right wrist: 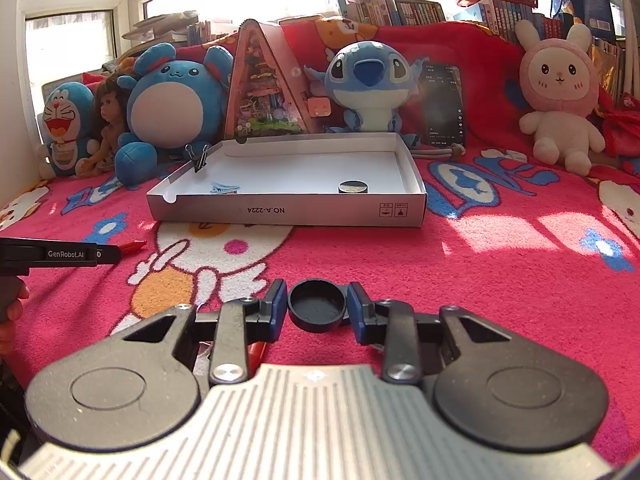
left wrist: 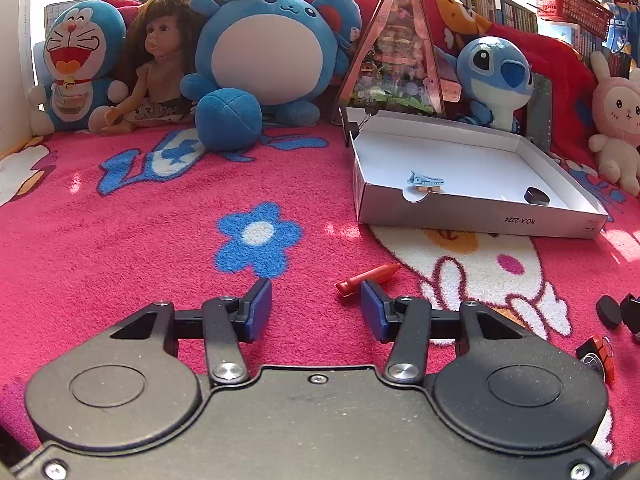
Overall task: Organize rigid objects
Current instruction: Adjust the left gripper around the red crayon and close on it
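A red crayon [left wrist: 370, 277] lies on the pink blanket just beyond my left gripper's right fingertip. My left gripper [left wrist: 316, 306] is open with only blanket between its blue pads. In the right wrist view the left gripper [right wrist: 60, 254] reaches in from the left edge, with the crayon tip [right wrist: 135, 245] poking out past it. My right gripper [right wrist: 318, 308] is shut on a black round cap [right wrist: 318, 308], whose open side faces up. The white cardboard box [right wrist: 280, 210] holds a blue hair clip [right wrist: 225, 189] and a black round cap [right wrist: 353, 187].
Plush toys, a doll and a triangular display case [right wrist: 262, 84] line the back. A black binder clip [right wrist: 200, 158] is on the box's left rim. More small black pieces [left wrist: 610, 312] and a red-and-black item [left wrist: 598, 354] lie at the right on the blanket.
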`<state>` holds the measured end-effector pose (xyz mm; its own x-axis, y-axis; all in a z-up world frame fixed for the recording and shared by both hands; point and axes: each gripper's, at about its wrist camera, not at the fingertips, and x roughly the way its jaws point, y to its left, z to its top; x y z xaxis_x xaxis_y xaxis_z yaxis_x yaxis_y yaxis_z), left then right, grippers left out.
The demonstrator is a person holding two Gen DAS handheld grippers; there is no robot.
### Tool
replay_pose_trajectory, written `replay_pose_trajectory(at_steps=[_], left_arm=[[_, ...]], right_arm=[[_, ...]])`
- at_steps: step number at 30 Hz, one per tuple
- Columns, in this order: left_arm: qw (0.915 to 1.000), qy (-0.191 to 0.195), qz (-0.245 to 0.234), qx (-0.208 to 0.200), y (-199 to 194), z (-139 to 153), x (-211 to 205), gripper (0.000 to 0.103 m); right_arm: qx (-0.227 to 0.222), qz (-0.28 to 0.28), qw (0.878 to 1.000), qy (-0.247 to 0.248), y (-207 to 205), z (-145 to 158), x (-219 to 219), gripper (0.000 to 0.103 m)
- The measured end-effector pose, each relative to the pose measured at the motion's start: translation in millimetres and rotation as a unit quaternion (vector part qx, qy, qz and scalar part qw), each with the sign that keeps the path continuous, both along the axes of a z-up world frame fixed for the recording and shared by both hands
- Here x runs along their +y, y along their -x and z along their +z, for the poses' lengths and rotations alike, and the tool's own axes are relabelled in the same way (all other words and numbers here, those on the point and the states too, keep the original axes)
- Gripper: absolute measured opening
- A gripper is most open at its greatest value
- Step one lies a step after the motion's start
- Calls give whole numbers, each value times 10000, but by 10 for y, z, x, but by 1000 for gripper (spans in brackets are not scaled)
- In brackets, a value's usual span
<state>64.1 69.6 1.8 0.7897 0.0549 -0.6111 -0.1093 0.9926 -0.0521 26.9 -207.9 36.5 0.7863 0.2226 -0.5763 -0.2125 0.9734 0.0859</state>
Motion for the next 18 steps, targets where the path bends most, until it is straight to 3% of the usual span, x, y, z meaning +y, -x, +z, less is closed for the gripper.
replay_pose_trajectory(at_steps=[1, 3, 5, 11, 14, 18], left_arm=[[10000, 43, -8, 9, -3, 4, -7, 51], [9998, 195, -15, 3, -5, 13, -32, 69], [9995, 311, 86, -56, -2, 13, -68, 80], [9985, 427, 334, -119, -92, -25, -240, 79], [9986, 432, 257, -170, -118, -52, -310, 70], [9991, 360, -9, -202, -112, -75, -379, 50]], right_arm=[[-5, -2, 10000, 1, -5, 2, -3, 39], [-13, -18, 10000, -4, -9, 3, -2, 41], [-20, -38, 10000, -16, -19, 5, 2, 41], [-66, -56, 10000, -17, -16, 19, 29, 41], [-81, -51, 9999, 63, 8, 16, 44, 41], [-30, 4, 9999, 120, 58, -11, 50, 41]])
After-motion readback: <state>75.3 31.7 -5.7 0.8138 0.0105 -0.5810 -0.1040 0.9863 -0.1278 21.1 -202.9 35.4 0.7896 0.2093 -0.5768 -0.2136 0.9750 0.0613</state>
